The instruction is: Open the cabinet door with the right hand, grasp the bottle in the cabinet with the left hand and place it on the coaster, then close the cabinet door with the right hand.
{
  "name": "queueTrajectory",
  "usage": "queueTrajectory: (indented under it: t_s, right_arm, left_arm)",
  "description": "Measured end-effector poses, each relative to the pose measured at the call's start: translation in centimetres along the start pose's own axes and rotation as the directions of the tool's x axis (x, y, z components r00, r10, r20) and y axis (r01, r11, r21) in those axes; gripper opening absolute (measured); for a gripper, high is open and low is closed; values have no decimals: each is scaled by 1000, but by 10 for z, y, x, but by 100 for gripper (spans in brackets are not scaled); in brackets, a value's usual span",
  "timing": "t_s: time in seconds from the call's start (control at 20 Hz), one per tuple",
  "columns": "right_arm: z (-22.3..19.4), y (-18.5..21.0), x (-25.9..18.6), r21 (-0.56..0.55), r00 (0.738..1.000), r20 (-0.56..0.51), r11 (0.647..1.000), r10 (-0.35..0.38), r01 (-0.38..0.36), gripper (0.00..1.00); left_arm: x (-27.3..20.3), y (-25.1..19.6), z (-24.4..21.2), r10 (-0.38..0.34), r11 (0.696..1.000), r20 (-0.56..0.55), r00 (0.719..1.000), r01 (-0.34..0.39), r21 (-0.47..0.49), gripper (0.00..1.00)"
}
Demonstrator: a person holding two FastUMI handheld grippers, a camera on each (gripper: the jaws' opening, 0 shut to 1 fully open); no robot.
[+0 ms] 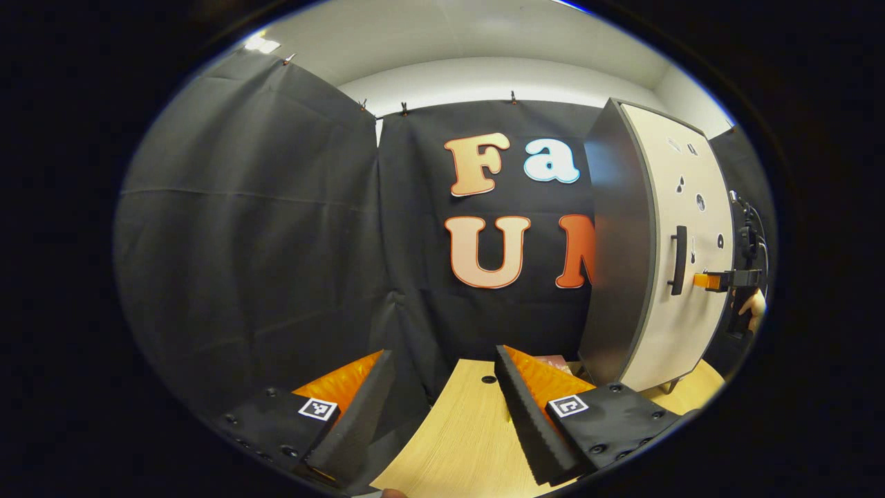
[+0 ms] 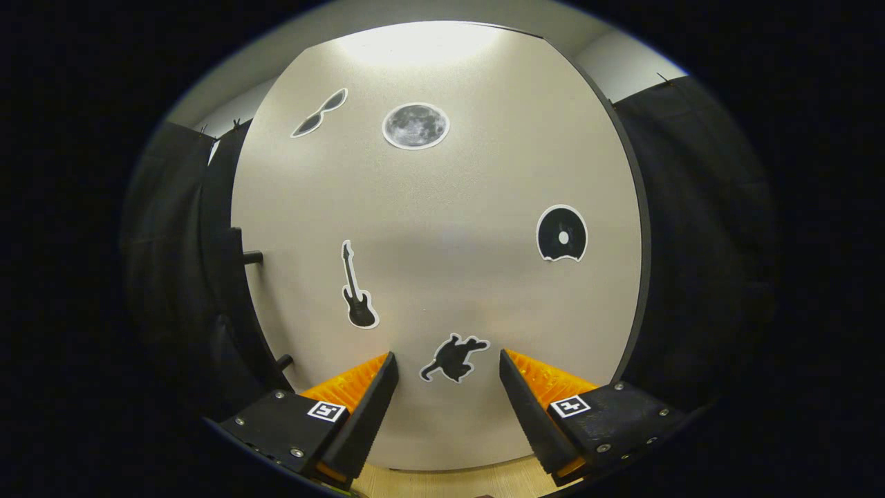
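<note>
Both grippers are spread and hold nothing. The left gripper (image 1: 442,398) hangs over the worktop (image 1: 463,429), with the cabinet (image 1: 657,249) at its three o'clock. The right gripper (image 2: 448,401) faces the door (image 2: 442,277), the handle (image 2: 238,304) at nine o'clock.

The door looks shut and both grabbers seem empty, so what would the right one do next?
Probably slide the right gripper, open and facing the cabinet door, leftward to the handle at the door's edge and close on it, since the door has to be pulled open first.

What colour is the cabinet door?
The cabinet door is pale beige with dark stickers, seen best in the right gripper view.
</note>
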State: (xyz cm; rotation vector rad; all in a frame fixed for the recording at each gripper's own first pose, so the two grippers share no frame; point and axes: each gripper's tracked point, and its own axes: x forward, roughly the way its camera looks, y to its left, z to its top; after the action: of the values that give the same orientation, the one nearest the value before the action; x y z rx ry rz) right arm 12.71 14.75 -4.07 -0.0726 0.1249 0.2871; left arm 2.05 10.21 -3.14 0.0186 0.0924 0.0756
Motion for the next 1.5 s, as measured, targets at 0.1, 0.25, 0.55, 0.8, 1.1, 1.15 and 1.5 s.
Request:
queueTrajectory:
  t_s: [0.1, 0.25, 0.55, 0.8, 1.1, 1.15, 1.5]
  right_arm:
    - [1, 0, 0, -13, 1000, -3, 1000, -7, 7, 92]
    - [2, 0, -1, -33, 1000, -4, 999, -9, 9, 92]
    - [14, -3, -17, -34, 999, -38, 999, 16, -17, 93]
    - [73, -29, -78, -130, 999, 49, 992, 8, -2, 93]
    - [140, -63, -161, -183, 989, 146, 982, -14, 41, 93]
    - [146, -69, -174, -176, 988, 152, 983, -16, 43, 93]
    - [176, -103, -254, -131, 974, 220, 987, -59, 89, 93]
  left_arm:
    - [4, -4, 1, -14, 1000, 5, 1000, 14, -8, 95]
    - [13, -7, 4, -24, 1000, 6, 1000, 24, -10, 95]
    - [30, -23, 30, -57, 998, 26, 998, 57, 3, 95]
    - [43, -38, 64, -89, 996, 81, 993, 88, 12, 95]
    - [47, -51, 124, -108, 994, 192, 976, 106, 19, 95]
    - [46, -54, 133, -111, 994, 206, 972, 110, 20, 95]
    - [28, -87, 168, -182, 981, 245, 952, 194, -24, 95]
